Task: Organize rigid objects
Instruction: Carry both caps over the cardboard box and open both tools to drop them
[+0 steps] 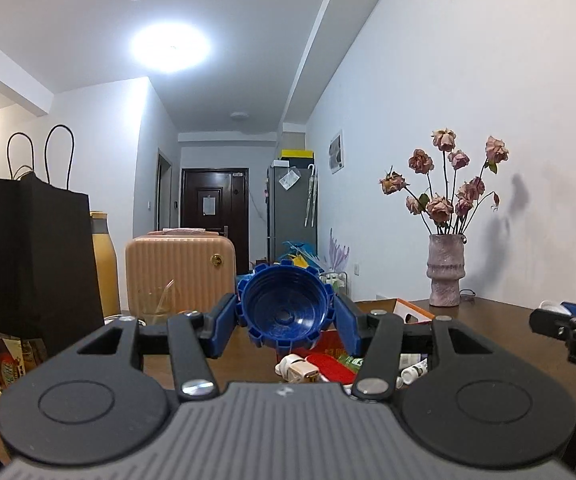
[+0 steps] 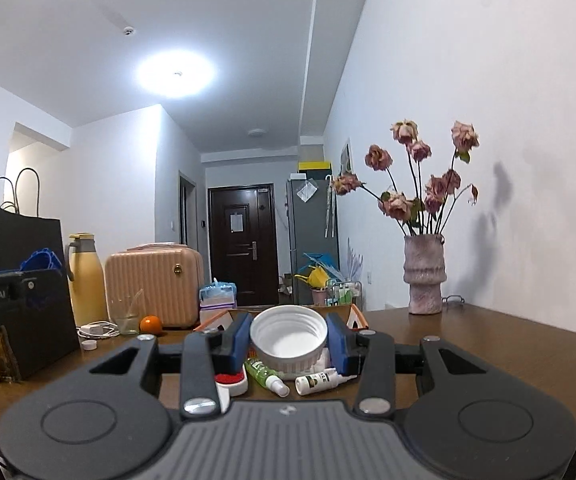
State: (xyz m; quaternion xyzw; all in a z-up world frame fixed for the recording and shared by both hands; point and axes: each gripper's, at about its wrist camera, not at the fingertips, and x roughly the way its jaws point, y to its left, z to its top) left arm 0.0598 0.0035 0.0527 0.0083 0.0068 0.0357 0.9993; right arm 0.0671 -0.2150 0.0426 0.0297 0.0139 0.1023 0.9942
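Observation:
My left gripper point(image 1: 286, 316) is shut on a blue ribbed lid point(image 1: 286, 310) and holds it above the table with its hollow side facing the camera. My right gripper point(image 2: 288, 342) is shut on a white ribbed lid point(image 2: 288, 338), hollow side up and toward the camera. Below the right gripper lie a green spray bottle point(image 2: 266, 376), a small white bottle point(image 2: 319, 383) and a red and white flat case point(image 2: 230, 382). The left gripper's body point(image 2: 16, 320) and the blue lid point(image 2: 42, 262) show at the left of the right wrist view. The right gripper's fingertips point(image 1: 563, 320) show at the right of the left wrist view.
On the brown table point(image 2: 487, 344) stand a vase of dried roses point(image 2: 423, 276), an open orange-edged box point(image 2: 357, 318), a pink case point(image 2: 154, 286), a yellow flask point(image 2: 84, 280), a glass point(image 2: 126, 316), an orange point(image 2: 150, 324), a white charger point(image 2: 96, 330) and a black paper bag point(image 1: 32, 264).

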